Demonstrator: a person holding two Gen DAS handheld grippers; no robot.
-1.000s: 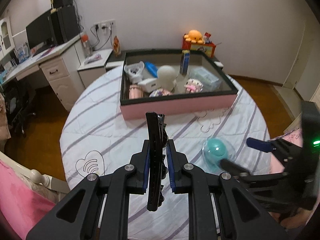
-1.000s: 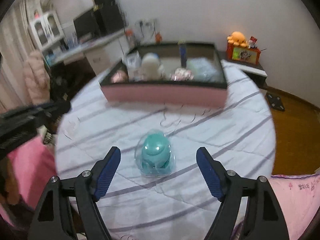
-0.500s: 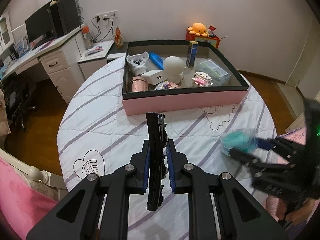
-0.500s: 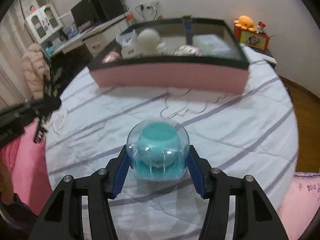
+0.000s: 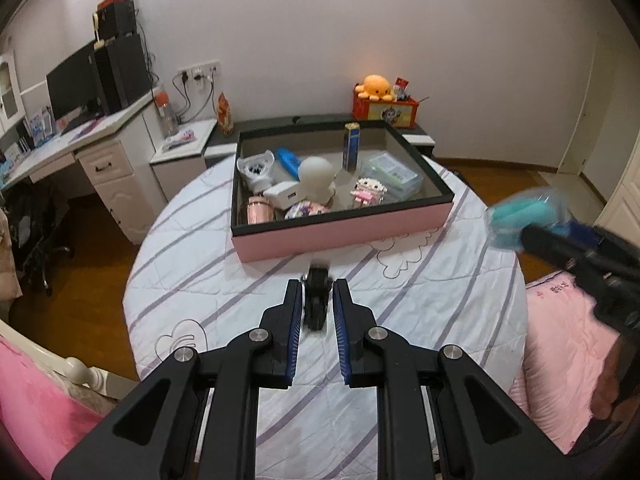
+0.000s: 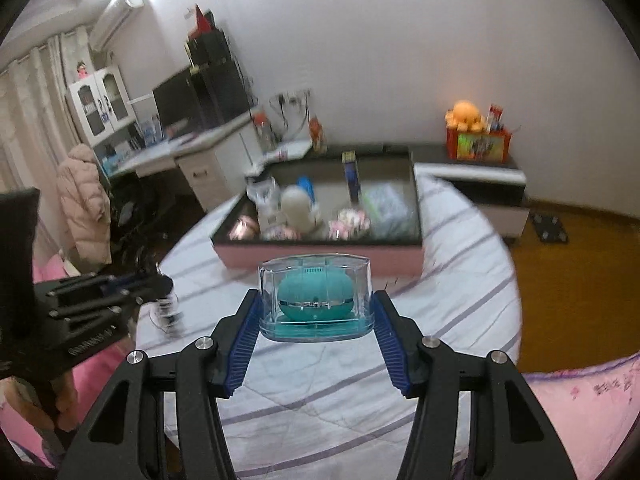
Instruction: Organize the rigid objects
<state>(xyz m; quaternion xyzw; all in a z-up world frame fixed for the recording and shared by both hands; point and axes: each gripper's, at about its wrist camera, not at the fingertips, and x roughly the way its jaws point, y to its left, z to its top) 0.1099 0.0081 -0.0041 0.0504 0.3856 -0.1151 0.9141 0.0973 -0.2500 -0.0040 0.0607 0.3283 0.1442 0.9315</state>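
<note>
Only right wrist view shows clear case (image 6: 314, 298) clamped; left blurs it.

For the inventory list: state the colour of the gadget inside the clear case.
Teal gadget, clearest in the right wrist view.

Along the far wall stand a white desk (image 5: 100, 148) with a dark monitor (image 5: 72, 84) — and, right of it, an orange plush octopus (image 5: 374, 86) atop a red box (image 5: 386, 110).

Right tongs (image 6: 316, 312) closed on teal gadget case (image 6: 315, 297), lifted it off table (image 6: 460, 280) toward pink box (image 6: 320, 254)
</note>
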